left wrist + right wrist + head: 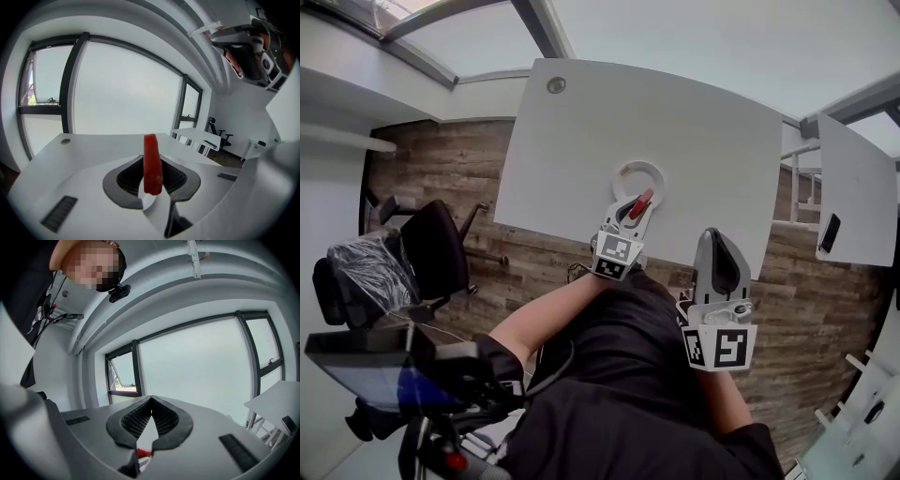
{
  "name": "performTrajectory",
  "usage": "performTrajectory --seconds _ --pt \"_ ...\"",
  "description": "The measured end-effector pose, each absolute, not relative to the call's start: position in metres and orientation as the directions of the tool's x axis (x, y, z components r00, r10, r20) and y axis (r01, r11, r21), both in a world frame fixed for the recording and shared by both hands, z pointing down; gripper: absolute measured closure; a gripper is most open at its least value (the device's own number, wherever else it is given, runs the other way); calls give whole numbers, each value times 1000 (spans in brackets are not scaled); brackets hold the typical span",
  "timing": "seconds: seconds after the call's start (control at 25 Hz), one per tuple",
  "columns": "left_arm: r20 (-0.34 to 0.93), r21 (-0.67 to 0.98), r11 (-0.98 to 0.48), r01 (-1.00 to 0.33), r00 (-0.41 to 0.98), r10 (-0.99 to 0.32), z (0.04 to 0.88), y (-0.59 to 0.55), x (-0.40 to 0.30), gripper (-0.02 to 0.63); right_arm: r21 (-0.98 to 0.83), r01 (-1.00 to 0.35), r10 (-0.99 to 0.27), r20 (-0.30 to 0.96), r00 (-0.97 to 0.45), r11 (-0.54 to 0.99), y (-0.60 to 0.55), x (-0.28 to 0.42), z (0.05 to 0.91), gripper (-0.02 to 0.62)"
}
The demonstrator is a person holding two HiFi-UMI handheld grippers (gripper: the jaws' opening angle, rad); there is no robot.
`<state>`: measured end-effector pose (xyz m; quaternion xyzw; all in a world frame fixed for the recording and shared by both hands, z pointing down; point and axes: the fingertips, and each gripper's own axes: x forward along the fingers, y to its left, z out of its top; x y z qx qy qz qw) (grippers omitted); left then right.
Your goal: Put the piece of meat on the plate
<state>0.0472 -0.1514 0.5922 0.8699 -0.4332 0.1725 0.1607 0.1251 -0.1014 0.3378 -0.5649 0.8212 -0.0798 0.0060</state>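
Meat [152, 164], a red strip, is gripped upright between the left gripper's [636, 207] jaws. In the left gripper view the dark ribbed pads are pressed on both its sides, and its top end sticks up past the tips. In the head view, at frame centre, the meat is seen at the lower right rim of the white plate [638, 166]. Contact between meat and plate cannot be told. The plate is set near the lower edge of the white table [675, 122].

The right gripper [151, 400] is closed with nothing in it. In its own view the pad tips are seen touching and only window is seen behind them. In the head view it is held lower right of the left gripper, off the table edge, over wooden floor [422, 159]. A black office chair [431, 248] is seen at frame left.
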Motion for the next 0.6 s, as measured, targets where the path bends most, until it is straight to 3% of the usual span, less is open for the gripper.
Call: performTrajectory --seconds 0.6 --pt "556 211 -460 -862 493 -669 662 -178 48 509 -144 -922 -922 96 -375 360 -104 142 357 591"
